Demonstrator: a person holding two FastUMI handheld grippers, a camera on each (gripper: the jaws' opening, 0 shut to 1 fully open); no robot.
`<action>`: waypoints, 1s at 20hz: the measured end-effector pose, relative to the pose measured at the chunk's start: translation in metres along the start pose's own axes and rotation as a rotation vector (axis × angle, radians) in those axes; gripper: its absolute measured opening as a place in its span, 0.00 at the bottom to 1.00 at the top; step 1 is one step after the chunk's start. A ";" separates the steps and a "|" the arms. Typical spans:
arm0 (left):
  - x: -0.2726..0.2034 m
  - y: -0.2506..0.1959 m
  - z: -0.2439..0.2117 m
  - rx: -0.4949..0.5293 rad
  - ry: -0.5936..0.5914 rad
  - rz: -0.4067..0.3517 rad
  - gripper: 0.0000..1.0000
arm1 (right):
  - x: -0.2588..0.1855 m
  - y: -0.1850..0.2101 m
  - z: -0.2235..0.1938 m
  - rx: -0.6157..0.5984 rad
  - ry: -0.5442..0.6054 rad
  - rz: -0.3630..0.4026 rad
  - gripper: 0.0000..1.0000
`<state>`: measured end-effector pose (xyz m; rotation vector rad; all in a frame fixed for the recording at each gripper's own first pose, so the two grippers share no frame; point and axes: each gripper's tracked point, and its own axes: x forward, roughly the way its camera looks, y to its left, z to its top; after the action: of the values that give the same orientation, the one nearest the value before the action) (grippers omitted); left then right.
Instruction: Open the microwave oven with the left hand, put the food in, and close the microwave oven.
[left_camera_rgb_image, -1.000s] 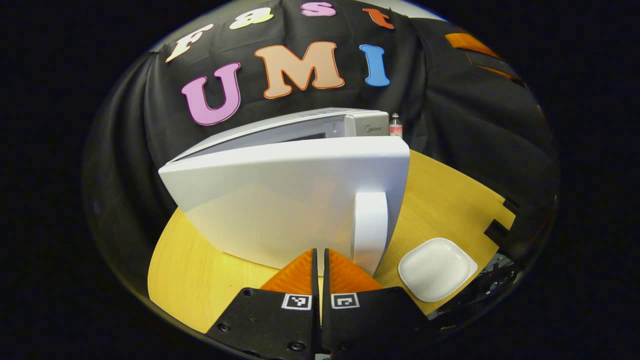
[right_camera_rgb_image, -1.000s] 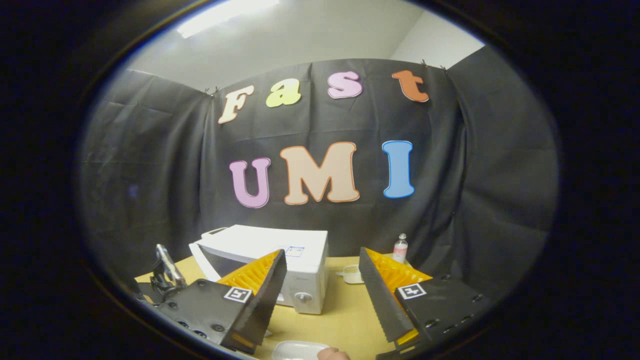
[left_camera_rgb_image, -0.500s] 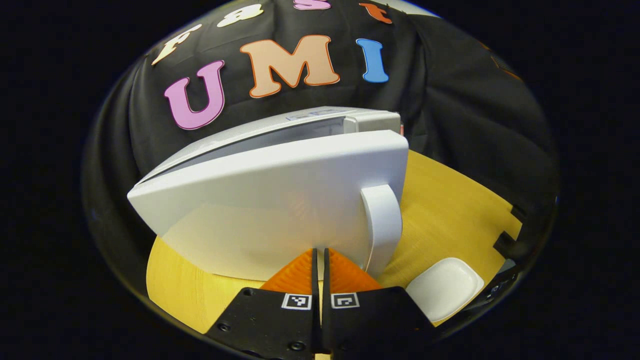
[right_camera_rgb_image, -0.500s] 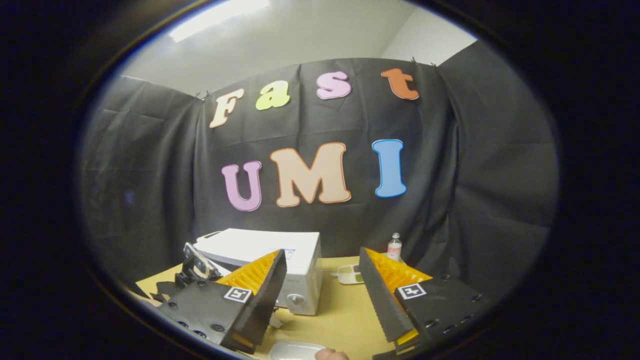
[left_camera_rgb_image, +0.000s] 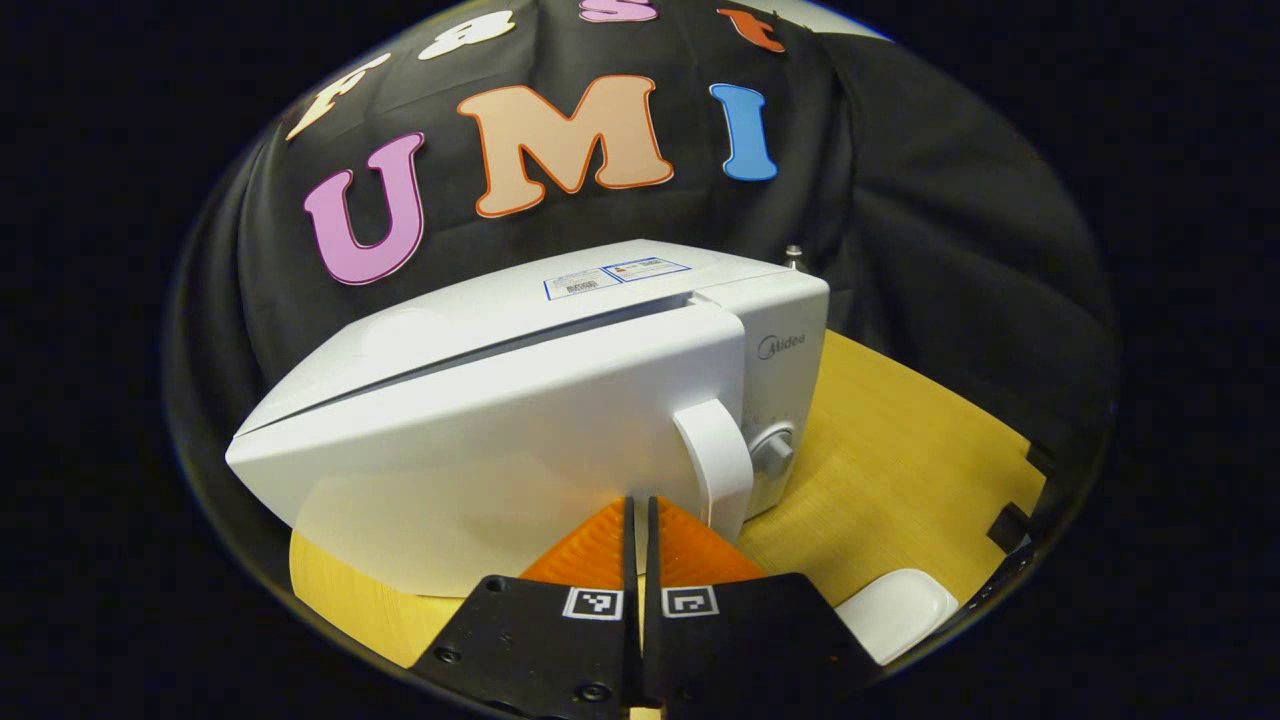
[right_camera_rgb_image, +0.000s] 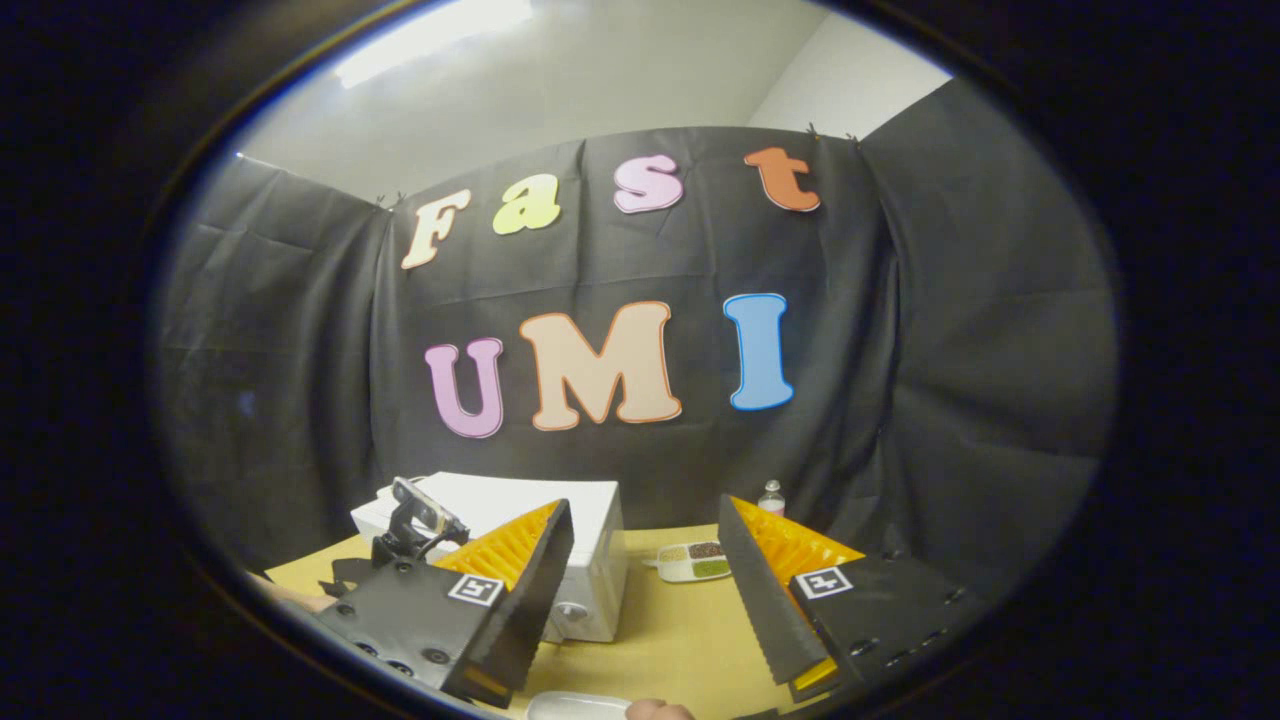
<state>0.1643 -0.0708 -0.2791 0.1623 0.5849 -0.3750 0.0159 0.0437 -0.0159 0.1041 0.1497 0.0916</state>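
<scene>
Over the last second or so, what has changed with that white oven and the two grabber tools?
The microwave door has swung in, from well ajar to almost shut, with the left gripper, its fingers together, pushing against it. The control knob has come into sight. The right gripper stayed open and empty above the table; the white plate was not picked up.
</scene>
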 end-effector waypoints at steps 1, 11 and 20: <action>0.001 -0.005 -0.003 -0.014 0.018 -0.009 0.00 | -0.001 -0.001 0.002 -0.002 -0.008 -0.002 0.82; 0.006 0.000 0.000 -0.037 0.049 0.032 0.00 | -0.002 -0.009 0.009 -0.036 -0.036 -0.009 0.82; 0.013 0.001 -0.001 -0.080 0.082 0.068 0.01 | 0.001 -0.007 0.011 -0.045 -0.025 0.015 0.83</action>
<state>0.1741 -0.0731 -0.2870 0.1211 0.6727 -0.2792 0.0192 0.0361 -0.0061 0.0618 0.1224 0.1082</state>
